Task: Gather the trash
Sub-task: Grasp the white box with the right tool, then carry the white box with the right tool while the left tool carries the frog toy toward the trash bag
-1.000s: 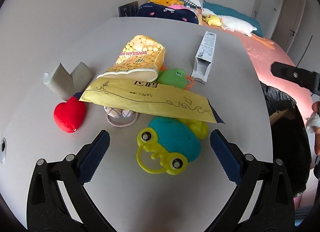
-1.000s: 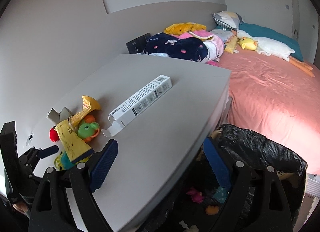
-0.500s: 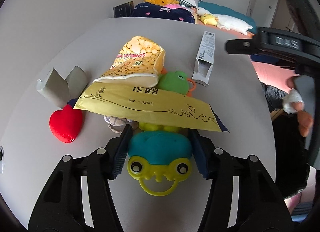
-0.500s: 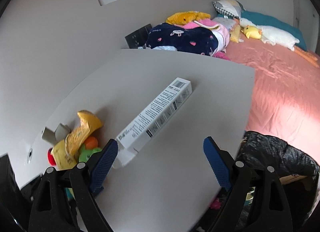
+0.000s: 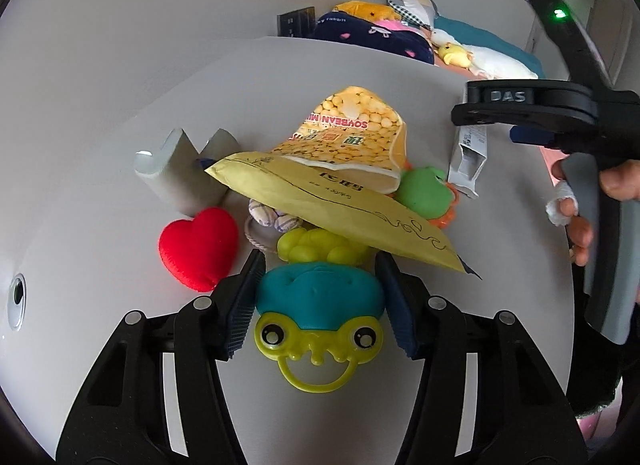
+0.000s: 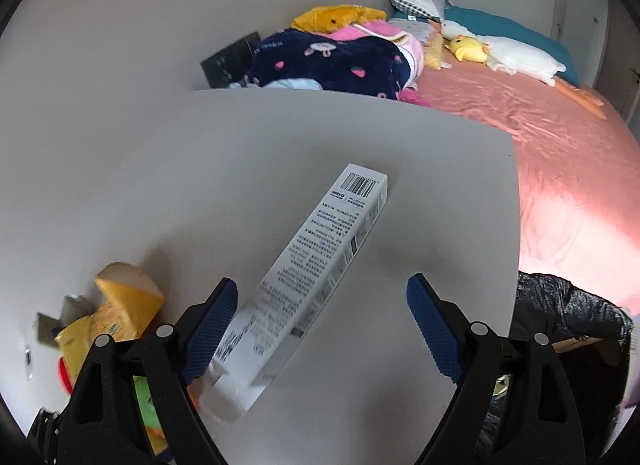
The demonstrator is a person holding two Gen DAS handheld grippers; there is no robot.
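My left gripper [image 5: 318, 299] is shut on a teal and yellow frog toy [image 5: 318, 299] on the grey table [image 5: 120, 169]. Just beyond it lie a flat yellow packet [image 5: 340, 211], a yellow soybean bag [image 5: 352, 137] and a torn grey carton [image 5: 180, 169]. My right gripper [image 6: 322, 329] is open above a long white box [image 6: 316, 265], which lies between its fingers; the box's open end also shows in the left wrist view [image 5: 470, 163]. The right gripper's body [image 5: 560, 109] shows at the right of the left wrist view.
A red heart cushion [image 5: 198, 247], a green toy [image 5: 424, 193], a yellow bumpy toy [image 5: 320, 245] and a rope ball [image 5: 266, 221] lie among the trash. A bin with a black bag [image 6: 568, 317] stands off the table's right edge. A pink bed [image 6: 540, 145] lies beyond.
My left gripper moved forward and closed on the frog toy. My right gripper moved in over the white box, which now lies between its open fingers.
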